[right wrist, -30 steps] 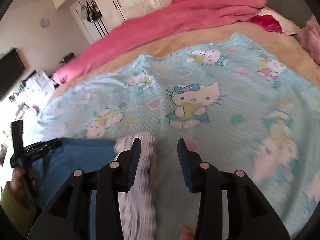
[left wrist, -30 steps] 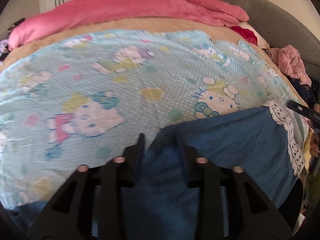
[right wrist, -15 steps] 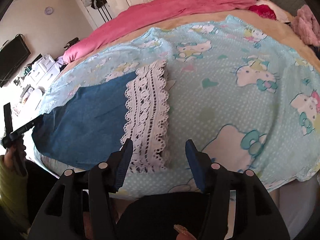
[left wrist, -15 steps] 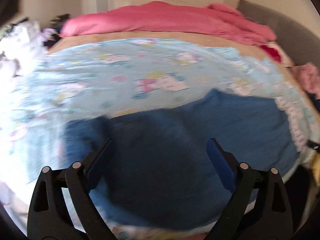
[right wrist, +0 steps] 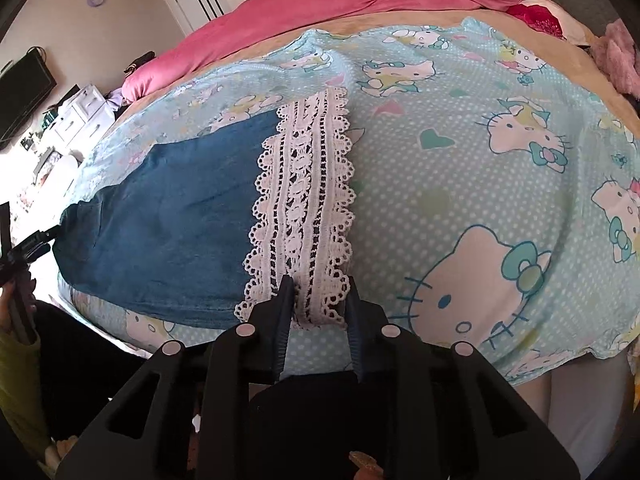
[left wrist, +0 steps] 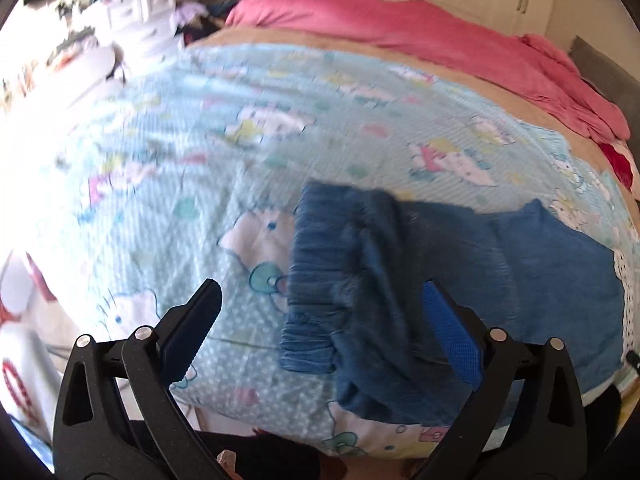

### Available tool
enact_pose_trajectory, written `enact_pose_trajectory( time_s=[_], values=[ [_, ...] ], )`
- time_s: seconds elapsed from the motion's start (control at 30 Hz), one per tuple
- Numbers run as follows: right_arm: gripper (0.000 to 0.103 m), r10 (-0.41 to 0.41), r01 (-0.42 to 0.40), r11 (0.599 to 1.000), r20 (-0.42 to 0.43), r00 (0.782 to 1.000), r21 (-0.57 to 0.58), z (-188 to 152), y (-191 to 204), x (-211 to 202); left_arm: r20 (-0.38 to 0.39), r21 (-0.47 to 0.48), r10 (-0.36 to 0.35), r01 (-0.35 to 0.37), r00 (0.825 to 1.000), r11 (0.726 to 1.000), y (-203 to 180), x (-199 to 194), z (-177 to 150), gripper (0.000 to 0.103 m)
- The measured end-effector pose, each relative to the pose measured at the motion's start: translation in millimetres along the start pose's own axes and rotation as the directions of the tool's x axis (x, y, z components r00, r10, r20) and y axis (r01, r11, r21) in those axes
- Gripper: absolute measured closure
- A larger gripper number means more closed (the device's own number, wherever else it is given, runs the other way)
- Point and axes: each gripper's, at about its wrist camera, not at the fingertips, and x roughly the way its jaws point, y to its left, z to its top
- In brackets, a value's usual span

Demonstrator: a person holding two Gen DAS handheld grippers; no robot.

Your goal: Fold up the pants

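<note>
Blue denim pants lie flat on a light blue Hello Kitty sheet, their gathered waistband at the left end. Their white lace hem shows in the right wrist view, beside the blue cloth. My left gripper is open wide and empty, its jaws either side of the waistband end. My right gripper is open with a narrow gap, its tips at the near edge of the lace hem, not gripping it. The left gripper also shows at the far left of the right wrist view.
A pink duvet lies along the far side of the bed. The near edge of the bed is just ahead of my grippers. White drawers and clutter stand at the left. A pink fluffy item lies at the right.
My left gripper let go of the pants, opened wide and drew back toward the waistband. My right gripper drew back from over the bed to the near edge, then moved onto the lace hem with jaws narrowed.
</note>
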Motion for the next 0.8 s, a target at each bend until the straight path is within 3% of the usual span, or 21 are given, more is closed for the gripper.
enact_pose_trajectory(
  time_s=[0.07, 0.17, 0.2, 0.23, 0.27, 0.4, 0.5, 0.63, 0.67, 0.73, 0.8],
  values=[
    [0.077, -0.002, 0.002, 1.0, 0.001, 1.0, 0.003, 0.4, 0.2, -0.1, -0.028, -0.02, 0.004, -0.004, 1.0, 1.0, 3.2, 10.4, 0.1, 0.009],
    [0.075, -0.001, 0.001, 1.0, 0.005, 1.0, 0.007, 3.1, 0.6, 0.0, -0.039, -0.024, -0.091, 0.09, 0.995, 0.996, -0.6, 23.2, -1.7, 0.012],
    [0.075, -0.006, 0.006, 1.0, 0.0, 1.0, 0.007, 3.6, 1.1, 1.4, -0.038, -0.025, -0.122, 0.121, 0.992, 0.992, -2.5, 26.6, -1.8, 0.038],
    [0.075, -0.011, 0.011, 1.0, -0.007, 1.0, 0.006, 3.7, 1.7, 3.1, -0.053, -0.022, -0.123, 0.122, 0.991, 0.992, -2.9, 31.2, -2.5, 0.055],
    [0.076, -0.013, 0.013, 1.0, -0.011, 1.0, 0.003, 3.6, 2.2, 3.9, -0.056, -0.02, -0.122, 0.121, 0.991, 0.992, 0.7, 32.5, -2.8, 0.056],
    [0.078, -0.033, 0.032, 0.999, -0.016, 0.999, -0.029, -0.6, 5.1, -0.8, -0.043, -0.069, -0.193, 0.19, 0.98, 0.979, 16.3, 22.7, -7.4, 0.057],
    [0.077, -0.051, 0.05, 0.998, -0.019, 0.999, -0.032, -5.2, 4.1, -0.1, -0.037, -0.063, -0.183, 0.18, 0.982, 0.982, 19.8, 19.0, -9.3, 0.057],
    [0.065, -0.051, 0.051, 0.999, -0.022, 0.998, -0.004, -7.5, -2.1, 0.0, -0.04, -0.052, -0.151, 0.149, 0.988, 0.988, 19.6, 19.9, -9.5, 0.047],
    [0.06, -0.055, 0.055, 0.998, -0.016, 0.998, 0.006, -7.2, -3.2, -2.9, -0.019, -0.055, -0.16, 0.159, 0.987, 0.986, 19.7, 14.8, -8.9, 0.046],
    [0.059, -0.067, 0.067, 0.998, 0.019, 0.998, 0.013, -5.9, -5.0, -15.7, 0.034, -0.042, -0.145, 0.146, 0.989, 0.988, 19.0, -3.5, -8.8, 0.045],
    [0.056, -0.076, 0.076, 0.997, 0.066, 0.995, 0.001, -4.5, -2.8, -30.5, 0.083, -0.024, -0.143, 0.145, 0.986, 0.989, 16.9, -18.3, -5.9, 0.033]
  ],
)
